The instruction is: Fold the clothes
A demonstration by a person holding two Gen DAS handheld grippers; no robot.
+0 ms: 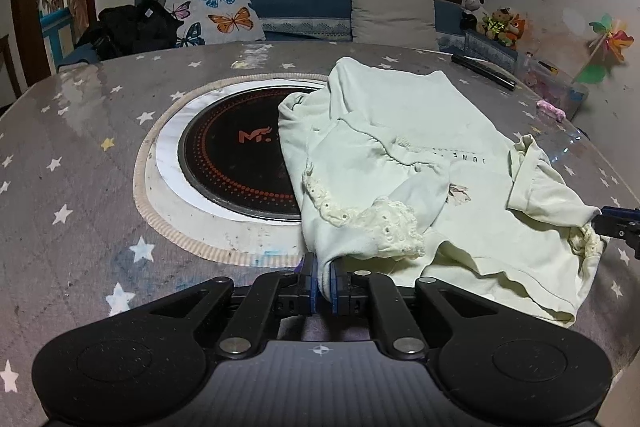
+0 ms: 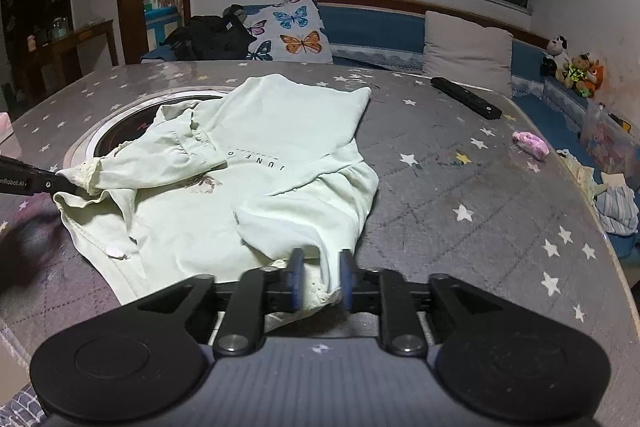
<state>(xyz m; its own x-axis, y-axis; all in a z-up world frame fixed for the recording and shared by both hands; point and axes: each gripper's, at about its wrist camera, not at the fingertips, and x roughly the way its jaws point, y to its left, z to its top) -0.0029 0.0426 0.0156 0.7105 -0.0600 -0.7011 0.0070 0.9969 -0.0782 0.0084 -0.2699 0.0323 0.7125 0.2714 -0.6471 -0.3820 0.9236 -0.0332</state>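
Pale green shirt [image 1: 432, 163] rumpled on starry table [image 1: 80, 131], left claw [image 1: 324, 287] and right claw [image 2: 320, 279] each pinching a lace-trimmed cuff

Shirt [image 2: 256, 163] on the table [image 2: 460, 227], partly over the inset cooktop [image 1: 236, 163]; remote [image 2: 466, 98] behind-right.

My living room at home.
Window bench with butterfly cushion [image 2: 294, 35], stuffed toys [image 2: 576, 67], star-print table [image 2: 480, 195] before me.

Blurred right claw [image 2: 320, 281] fingers [image 2: 297, 279]
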